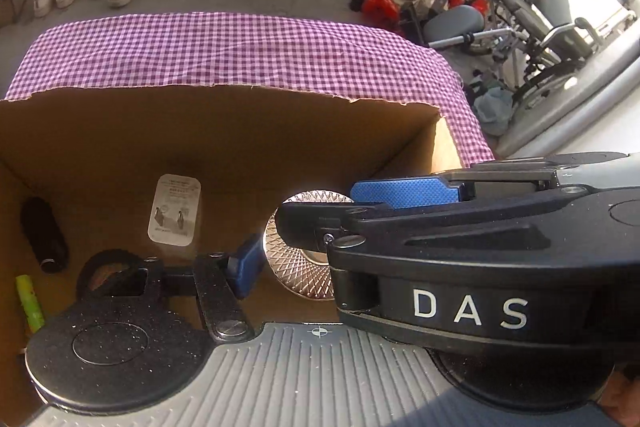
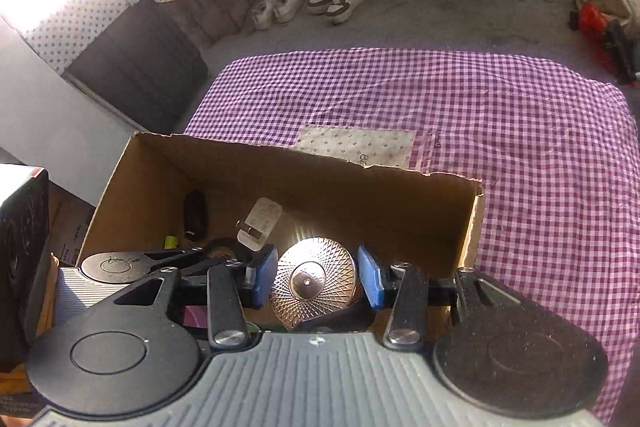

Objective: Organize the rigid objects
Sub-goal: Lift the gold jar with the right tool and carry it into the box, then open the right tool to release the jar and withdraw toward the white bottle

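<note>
An open cardboard box stands on a purple checked cloth. My right gripper hangs over the box, its blue pads pressed on both sides of a round, cut-pattern shiny disc. In the left wrist view the disc shows partly behind the right gripper's fingers. My left gripper has its left pad just beside the disc's edge, a thin gap showing. Its other finger is hidden.
On the box floor lie a black cylinder, a white label card and a green stick. A black case stands left of the box. Shoes and a wheelchair are on the floor beyond.
</note>
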`<action>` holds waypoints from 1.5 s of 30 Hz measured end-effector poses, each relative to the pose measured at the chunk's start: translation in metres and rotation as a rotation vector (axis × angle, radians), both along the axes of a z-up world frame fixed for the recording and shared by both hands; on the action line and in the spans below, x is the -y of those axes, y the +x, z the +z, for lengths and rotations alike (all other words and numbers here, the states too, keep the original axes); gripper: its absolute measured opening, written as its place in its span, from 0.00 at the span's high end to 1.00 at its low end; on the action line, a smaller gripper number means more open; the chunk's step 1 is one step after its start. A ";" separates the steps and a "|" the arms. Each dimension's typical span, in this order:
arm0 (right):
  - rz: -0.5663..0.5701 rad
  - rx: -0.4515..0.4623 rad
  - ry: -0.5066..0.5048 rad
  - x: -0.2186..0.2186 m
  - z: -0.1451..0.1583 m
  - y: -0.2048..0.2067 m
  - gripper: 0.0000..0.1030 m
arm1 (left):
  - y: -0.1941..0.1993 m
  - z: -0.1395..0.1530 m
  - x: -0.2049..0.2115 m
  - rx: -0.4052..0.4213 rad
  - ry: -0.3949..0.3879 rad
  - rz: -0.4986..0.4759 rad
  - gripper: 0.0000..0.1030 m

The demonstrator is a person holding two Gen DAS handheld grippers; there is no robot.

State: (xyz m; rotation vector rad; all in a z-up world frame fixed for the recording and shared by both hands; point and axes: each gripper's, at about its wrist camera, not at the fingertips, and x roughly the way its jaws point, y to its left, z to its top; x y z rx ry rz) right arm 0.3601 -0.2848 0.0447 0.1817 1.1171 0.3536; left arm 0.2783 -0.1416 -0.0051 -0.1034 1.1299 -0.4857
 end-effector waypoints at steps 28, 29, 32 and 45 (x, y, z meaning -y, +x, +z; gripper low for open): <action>-0.255 0.450 0.404 0.060 0.077 -0.224 0.45 | -0.142 0.086 -0.044 0.309 -0.072 -0.077 0.07; -0.265 0.450 0.418 0.060 0.075 -0.235 0.44 | -0.151 0.084 -0.050 0.316 -0.070 -0.073 0.06; -0.286 0.430 0.462 0.058 0.062 -0.262 0.42 | -0.175 0.078 -0.070 0.336 -0.060 -0.063 0.05; -0.214 0.249 0.484 -0.004 0.013 -0.270 0.42 | -0.231 0.044 -0.138 0.459 0.053 0.059 0.03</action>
